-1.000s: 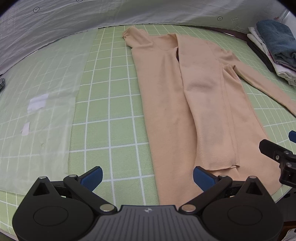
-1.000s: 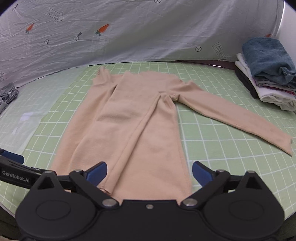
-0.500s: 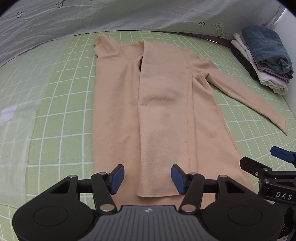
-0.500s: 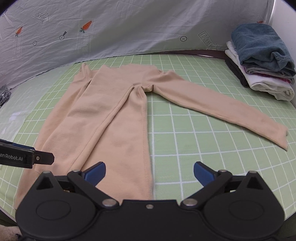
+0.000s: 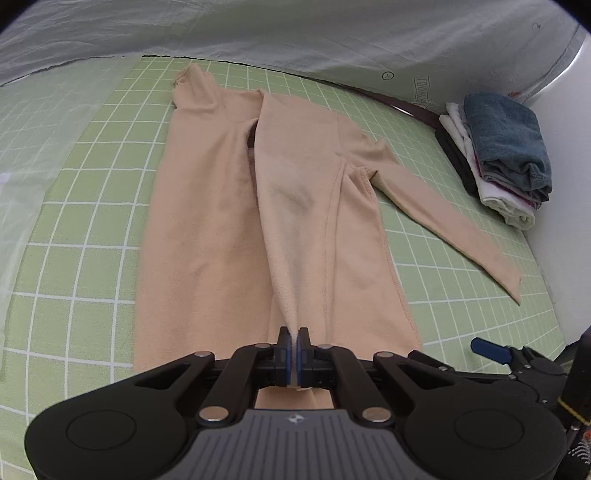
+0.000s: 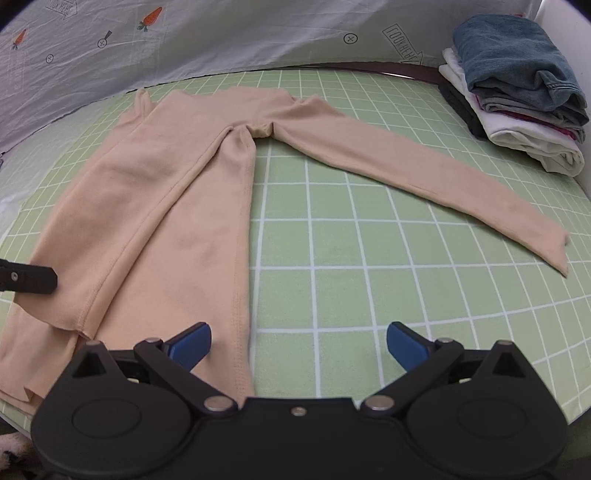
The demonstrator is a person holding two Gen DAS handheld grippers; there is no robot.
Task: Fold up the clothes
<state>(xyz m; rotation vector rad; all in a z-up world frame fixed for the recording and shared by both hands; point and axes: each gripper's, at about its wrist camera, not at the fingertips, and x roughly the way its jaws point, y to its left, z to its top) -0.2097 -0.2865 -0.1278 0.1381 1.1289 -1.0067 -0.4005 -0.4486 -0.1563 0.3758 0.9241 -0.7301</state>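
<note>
Left wrist view. The left tool sits low at the near edge of the surface, a green mat with a white grid, and points straight ahead along the garment. Its blue-padded fingers are pressed together on the near hem of the folded-over panel of the peach long-sleeved knit top, and the pinched cloth rises in a taut ridge from the jaws toward the chest. The top lies lengthwise on the surface, neck end far, hem end near. Its left side is folded inward over the body; the other sleeve lies spread out flat to the right. A stack of folded clothes, blue denim on top of white and dark pieces, stands at the far right edge, well apart from the top. A grey printed sheet hangs behind the surface. The right tool shows at the lower right, one blue pad visible, just beyond the hem corner.

Right wrist view. The right tool is held level and low at the near edge, its fingers spread wide with nothing between them. The left pad hovers over the right side seam of the top near the hem; the right pad is over bare mat. The spread sleeve runs diagonally right, cuff toward the stack. A black part of the left tool enters from the left edge over the hem, where the cloth is lifted slightly.
</note>
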